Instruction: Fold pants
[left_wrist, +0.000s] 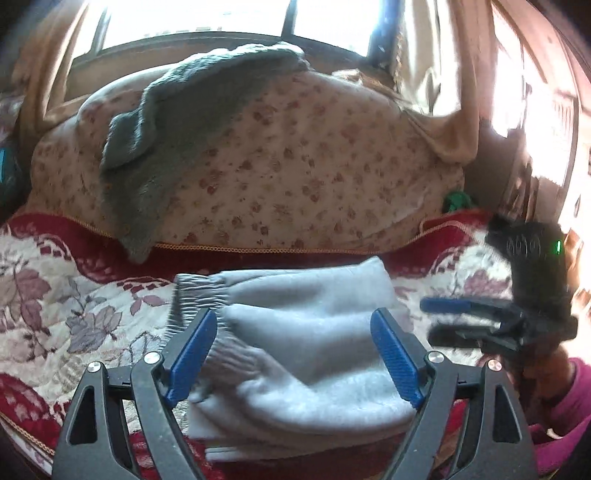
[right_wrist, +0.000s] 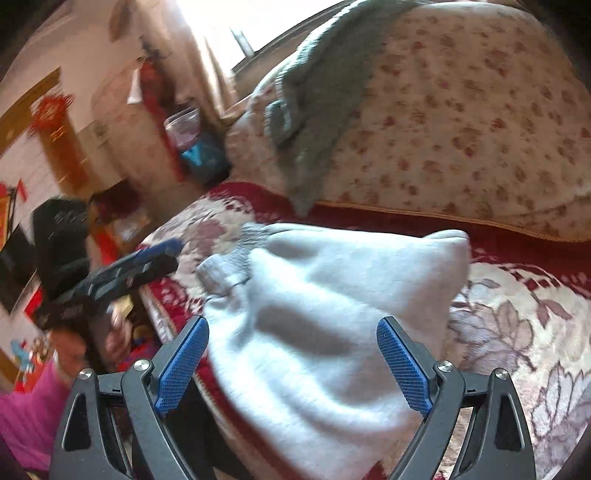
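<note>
- Where the folded pants (left_wrist: 306, 332) lie, the support is a bed with a red-and-cream leaf-patterned bedspread (left_wrist: 74, 306); the pale grey bundle sits near the front edge of the bed, in several stacked layers.
- Ribbed, gathered cuffs or waistband (left_wrist: 195, 295) show at the left side of the bundle in the left wrist view.
- Left claw (left_wrist: 293, 354): jaws wide apart, blue pads (left_wrist: 192, 354) on either side of the bundle's near end; the pads do not press the cloth, and nothing is gripped.
- Right claw (right_wrist: 293, 365): jaws likewise wide, the pants (right_wrist: 332, 325) seen between and beyond the pads (right_wrist: 402, 365), not clamped.
- Each claw appears in the other's view: the right one (left_wrist: 443, 321) at the right of the bundle, the left one (right_wrist: 162, 254) at its left, both blurred.
- Pink sleeve (right_wrist: 29, 402) and a hand (right_wrist: 74, 350) hold the left tool.
- Behind the pants, a floral-print quilt roll (left_wrist: 295, 166) lies across the bed, with a grey-green knitted garment (left_wrist: 177, 122) draped over it.
- Bright window (left_wrist: 192, 18) and tan curtains (left_wrist: 454, 92) fill the background.
</note>
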